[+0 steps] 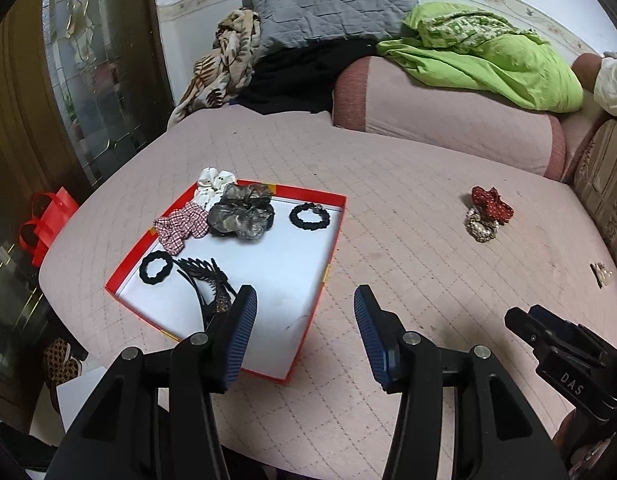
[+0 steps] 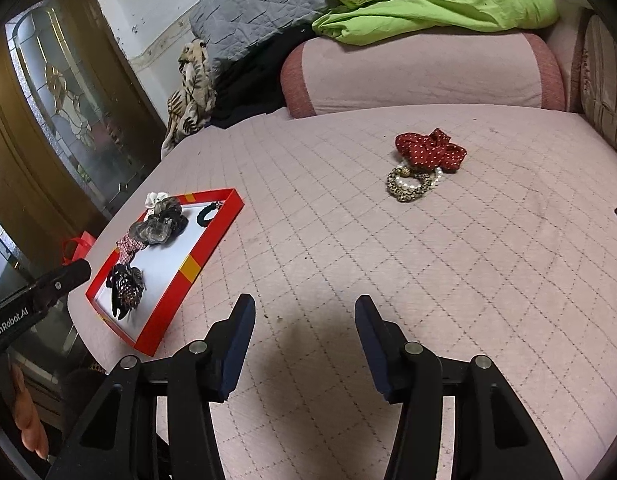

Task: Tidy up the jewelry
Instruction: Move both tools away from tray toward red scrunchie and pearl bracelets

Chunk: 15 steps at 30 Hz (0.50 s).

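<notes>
Hair accessories lay across a pink quilted bed [image 1: 408, 240], some gathered in a shallow red box [image 1: 336, 220] with a white floor, others loose on the cover. Inside the box were a white scrunchie [image 1: 212, 182], a grey patterned scrunchie [image 1: 240, 212], a red checked scrunchie [image 1: 180, 230], two black hair ties [image 1: 308, 216] and a dark claw clip [image 1: 212, 284] at the near end. Well apart from the box, toward the right of the bed, a red dotted scrunchie [image 2: 430, 150] lay touching a leopard-print hair band with a pearl bracelet [image 2: 412, 182] on top of it. A small clip [image 1: 600, 272] sat near the bed's right edge. The left gripper [image 1: 304, 312] hung over the box's near corner with its blue-padded fingers spread and nothing between them. The right gripper [image 2: 304, 320] hung over bare quilt, fingers likewise spread and empty, casting a shadow below. At the head of the bed were a pink bolster [image 1: 448, 112], a grey quilted pillow [image 1: 328, 0], a lime green cloth [image 1: 488, 60] and a leaf-print cloth [image 1: 224, 68]. A wooden door with patterned glass [image 1: 88, 80] stood at left.
</notes>
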Motion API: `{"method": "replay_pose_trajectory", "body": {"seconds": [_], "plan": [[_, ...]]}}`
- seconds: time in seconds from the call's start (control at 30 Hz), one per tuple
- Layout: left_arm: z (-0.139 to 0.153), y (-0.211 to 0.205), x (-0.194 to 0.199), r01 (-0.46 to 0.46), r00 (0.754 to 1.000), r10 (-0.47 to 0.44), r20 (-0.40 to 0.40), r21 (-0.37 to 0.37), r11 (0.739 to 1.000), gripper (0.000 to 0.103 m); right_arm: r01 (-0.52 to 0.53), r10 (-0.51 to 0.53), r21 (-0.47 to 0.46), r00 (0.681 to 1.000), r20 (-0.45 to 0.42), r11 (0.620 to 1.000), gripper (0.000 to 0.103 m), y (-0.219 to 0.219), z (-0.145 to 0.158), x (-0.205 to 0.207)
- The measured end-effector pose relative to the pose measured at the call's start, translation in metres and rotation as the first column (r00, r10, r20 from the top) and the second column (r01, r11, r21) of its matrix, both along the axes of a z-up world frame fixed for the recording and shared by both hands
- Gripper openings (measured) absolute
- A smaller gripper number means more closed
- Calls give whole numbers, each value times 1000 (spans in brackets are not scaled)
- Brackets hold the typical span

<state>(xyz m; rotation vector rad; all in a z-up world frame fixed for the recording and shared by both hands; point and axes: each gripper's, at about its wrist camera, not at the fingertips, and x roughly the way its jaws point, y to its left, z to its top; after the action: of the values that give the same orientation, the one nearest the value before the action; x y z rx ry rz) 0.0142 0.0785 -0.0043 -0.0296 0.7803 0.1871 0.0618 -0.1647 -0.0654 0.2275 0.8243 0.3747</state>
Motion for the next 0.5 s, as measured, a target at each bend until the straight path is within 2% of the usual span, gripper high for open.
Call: {"method": "replay_pose_trajectory", "body": {"seconds": [0.5], "plan": [[-8,-11,-4,29,999,-29,-16,-17,999,50,39,-39,-29,999,1,999,57,-13,1,-10]]}}
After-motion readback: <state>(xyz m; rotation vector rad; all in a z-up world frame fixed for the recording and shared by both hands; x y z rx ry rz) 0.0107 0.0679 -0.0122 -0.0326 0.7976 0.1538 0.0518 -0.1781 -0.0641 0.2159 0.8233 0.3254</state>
